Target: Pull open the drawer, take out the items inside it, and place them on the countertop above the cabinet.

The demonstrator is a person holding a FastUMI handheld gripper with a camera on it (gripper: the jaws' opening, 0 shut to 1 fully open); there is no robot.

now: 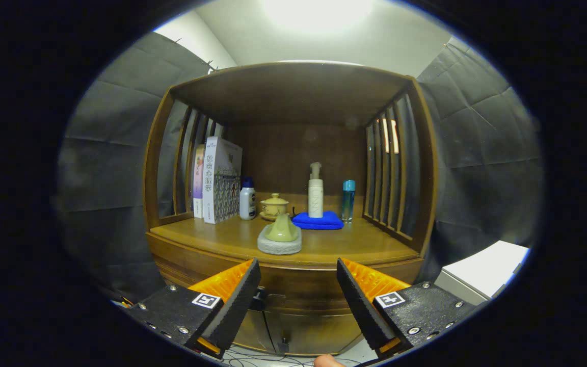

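My hand-held gripper point(298, 285) gaping empty before the closed drawer point(298, 288), desk point(354, 242) above bearing books point(219, 178) with spine writing I can't read, pump bottle point(315, 191), blue cloth point(318, 220)

Drawer front point(298, 288): sides covered by the spread gripper point(298, 285) fingers; handle too dark to make out.
Lower cabinet doors point(293, 331): bottom cut off.
Books point(219, 181): rear ones hidden behind the front volume.
Blue cloth point(318, 220): partly under the pump bottle point(315, 191).

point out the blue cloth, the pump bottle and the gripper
blue cloth point(318, 220): gripper view, front fold
pump bottle point(316, 198): gripper view, mid body
gripper point(298, 285): gripper view, gap between open fingers
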